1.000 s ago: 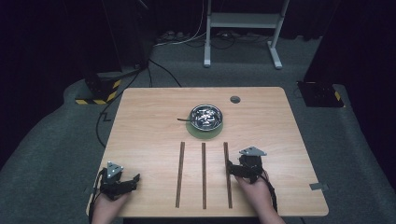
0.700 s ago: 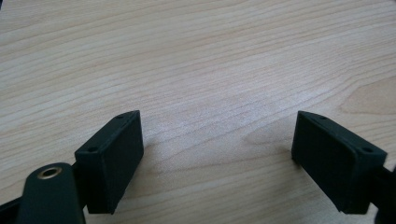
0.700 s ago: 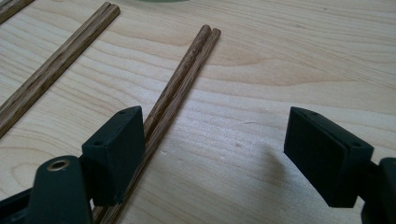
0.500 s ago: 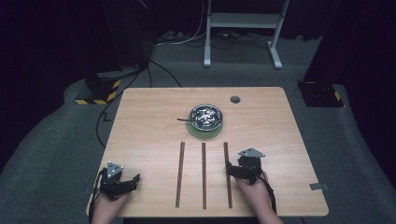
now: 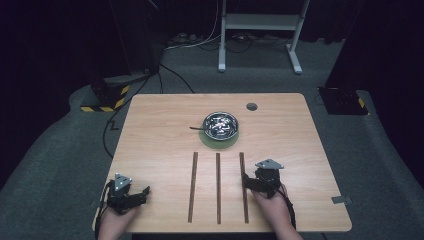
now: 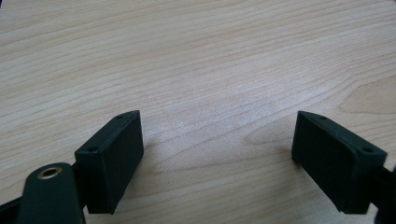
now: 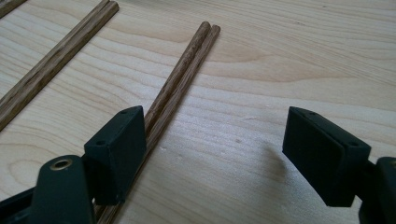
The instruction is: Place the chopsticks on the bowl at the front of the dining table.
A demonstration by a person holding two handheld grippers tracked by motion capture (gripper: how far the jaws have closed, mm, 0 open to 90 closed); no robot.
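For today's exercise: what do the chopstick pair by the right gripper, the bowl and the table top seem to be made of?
Chopstick pair: dark brown wood, probably unvarnished, with open streaky grain. Bowl: likely polished metal, given its bright mirror-like glints. Table top: pale wood or wood-look laminate; smooth matt surface with flowing grain lines.

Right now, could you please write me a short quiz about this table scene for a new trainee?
1. True or false: the right hand-held gripper is shut on a pair of chopsticks.
2. How many chopstick pairs lie on the table?
3. What stands beyond the pairs: A) a metal bowl on a green mat, B) a cup, C) a plate?

Key:
1. False. Its jaws stand open; the rightmost pair lies beside the left jaw.
2. Three.
3. A.
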